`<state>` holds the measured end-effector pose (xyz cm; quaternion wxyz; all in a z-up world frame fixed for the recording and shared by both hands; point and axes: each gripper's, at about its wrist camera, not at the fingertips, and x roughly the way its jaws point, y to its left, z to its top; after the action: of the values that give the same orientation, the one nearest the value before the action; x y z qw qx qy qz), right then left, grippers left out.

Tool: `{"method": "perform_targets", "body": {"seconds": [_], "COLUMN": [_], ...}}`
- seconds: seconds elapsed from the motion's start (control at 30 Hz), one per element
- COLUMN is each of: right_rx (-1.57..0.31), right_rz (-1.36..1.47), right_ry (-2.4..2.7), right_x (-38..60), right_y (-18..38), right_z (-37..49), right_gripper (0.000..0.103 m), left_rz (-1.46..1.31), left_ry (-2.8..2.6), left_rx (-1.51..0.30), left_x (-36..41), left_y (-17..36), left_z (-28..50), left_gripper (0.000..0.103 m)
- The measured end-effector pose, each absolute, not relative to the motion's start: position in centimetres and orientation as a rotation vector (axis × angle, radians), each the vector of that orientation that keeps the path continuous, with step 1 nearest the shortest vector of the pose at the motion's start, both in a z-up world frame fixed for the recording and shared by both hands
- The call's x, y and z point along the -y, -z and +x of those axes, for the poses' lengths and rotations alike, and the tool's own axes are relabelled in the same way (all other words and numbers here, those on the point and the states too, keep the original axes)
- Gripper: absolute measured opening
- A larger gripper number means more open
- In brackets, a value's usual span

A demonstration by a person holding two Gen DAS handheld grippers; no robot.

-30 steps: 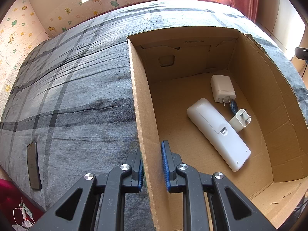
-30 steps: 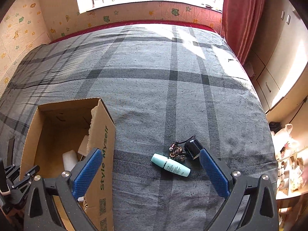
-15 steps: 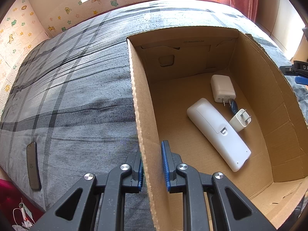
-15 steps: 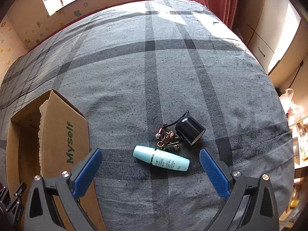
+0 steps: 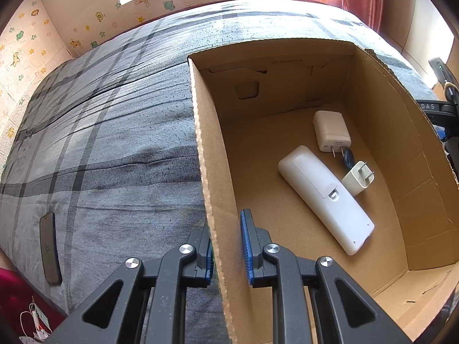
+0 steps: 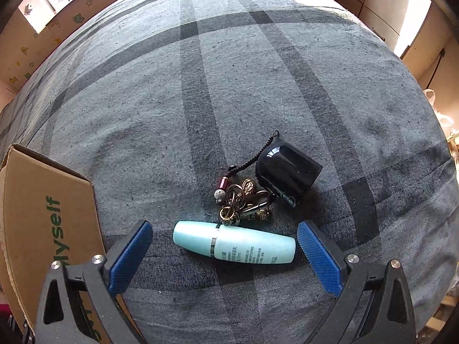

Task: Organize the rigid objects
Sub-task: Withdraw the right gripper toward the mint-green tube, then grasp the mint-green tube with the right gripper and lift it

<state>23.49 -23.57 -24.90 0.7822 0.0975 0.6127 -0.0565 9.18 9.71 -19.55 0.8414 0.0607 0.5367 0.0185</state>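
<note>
My left gripper (image 5: 226, 246) is shut on the left wall of the cardboard box (image 5: 212, 189), one pad on each side. Inside the box lie a white remote (image 5: 325, 197), a white charger block (image 5: 331, 130) and a small white plug (image 5: 358, 178). My right gripper (image 6: 225, 253) is open, and a light blue tube (image 6: 235, 246) lies on the bed between its fingers. Behind the tube lie a bunch of key rings and charms (image 6: 242, 200) and a black case (image 6: 288, 170) with a cord.
The grey plaid bed cover (image 6: 229, 71) fills the right wrist view. The box's outer side (image 6: 48, 220) with green lettering stands to the left of my right gripper. A dark flat object (image 5: 50, 248) lies near the bed's left edge.
My right gripper has come down and forward to the light blue tube, which now lies between its open fingers. My left gripper has kept its hold on the box wall.
</note>
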Motion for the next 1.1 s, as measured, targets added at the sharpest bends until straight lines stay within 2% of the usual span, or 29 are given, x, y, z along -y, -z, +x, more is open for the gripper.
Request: {"method": "perform_targets", "body": {"seconds": [0.27, 0.37, 1.1], "right_rx": [-1.345, -1.352, -1.267], "right_rz": [0.21, 0.209, 0.152], "right_ry": [0.131, 0.126, 0.05], "right_x": [23.5, 23.1, 23.3], "right_y": [25.7, 25.8, 19.8], "right_z": [23.7, 23.6, 19.8], "right_gripper": [0.102, 0.091, 0.091], "left_rz": [0.129, 0.129, 0.133], "left_ry": [-0.039, -0.04, -0.047], "left_rx": [-1.135, -1.138, -1.131], "left_x": [-9.7, -9.8, -9.6], "left_y": [19.6, 19.7, 19.5], "left_z": [9.2, 9.2, 9.1], "left_gripper": [0.019, 0.019, 0.019]}}
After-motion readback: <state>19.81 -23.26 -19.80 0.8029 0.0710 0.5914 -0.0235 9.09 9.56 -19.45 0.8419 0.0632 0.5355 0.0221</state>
